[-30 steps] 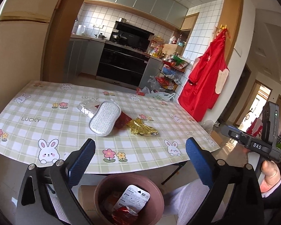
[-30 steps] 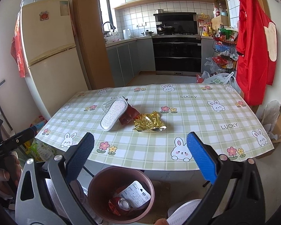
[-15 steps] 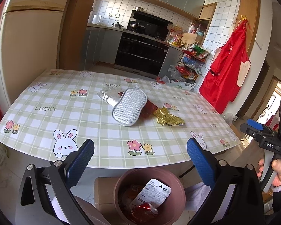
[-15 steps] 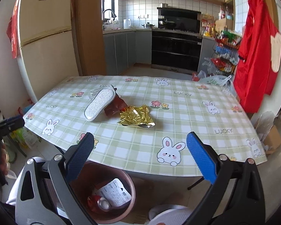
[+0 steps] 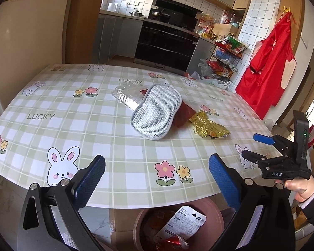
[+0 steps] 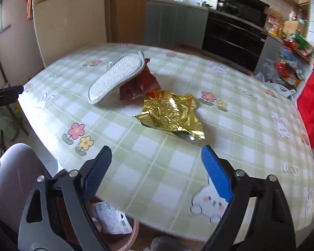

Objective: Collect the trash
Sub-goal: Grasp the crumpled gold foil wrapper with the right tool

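Trash partly collected: some is in the bin, the rest waits on the surface.

Nearest, below the left tongs [image 5: 156, 179] and under the edge of the surface [image 5: 52, 104], the bin [image 5: 214, 211] already holds a white printed packet [image 5: 184, 221] and something red and shiny. Both tongs are empty with jaws apart; the right tongs [image 6: 157, 167] have just been closing a little, nothing between them. Just ahead of the right tongs lies the crumpled gold wrapper [image 6: 171, 110], likely the next piece to lift. Farther on sits a dark red wrapper [image 6: 139, 85], partly under a silver scrubbing pad [image 5: 157, 110], and beyond the pad a silvery packet [image 5: 126, 94]. By my reading at least three pieces remain, so the job is perhaps halfway.
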Motion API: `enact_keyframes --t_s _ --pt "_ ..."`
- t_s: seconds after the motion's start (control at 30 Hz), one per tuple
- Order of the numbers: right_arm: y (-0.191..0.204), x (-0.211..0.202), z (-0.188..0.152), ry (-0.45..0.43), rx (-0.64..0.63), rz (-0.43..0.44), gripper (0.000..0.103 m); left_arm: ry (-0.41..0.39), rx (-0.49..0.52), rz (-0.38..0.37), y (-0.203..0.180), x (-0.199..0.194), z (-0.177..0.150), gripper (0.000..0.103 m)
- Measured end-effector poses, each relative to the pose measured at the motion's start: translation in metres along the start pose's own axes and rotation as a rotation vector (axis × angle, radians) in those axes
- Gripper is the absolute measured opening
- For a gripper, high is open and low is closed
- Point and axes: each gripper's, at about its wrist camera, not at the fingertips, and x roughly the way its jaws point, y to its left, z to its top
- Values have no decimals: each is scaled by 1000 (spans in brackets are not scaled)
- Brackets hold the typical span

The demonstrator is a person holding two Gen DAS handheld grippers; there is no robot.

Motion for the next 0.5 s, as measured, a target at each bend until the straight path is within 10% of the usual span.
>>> enact_keyframes --t_s 0.5 --pt "-7 114 39 124 -107 0 82 57 73 21 2 62 17 97"
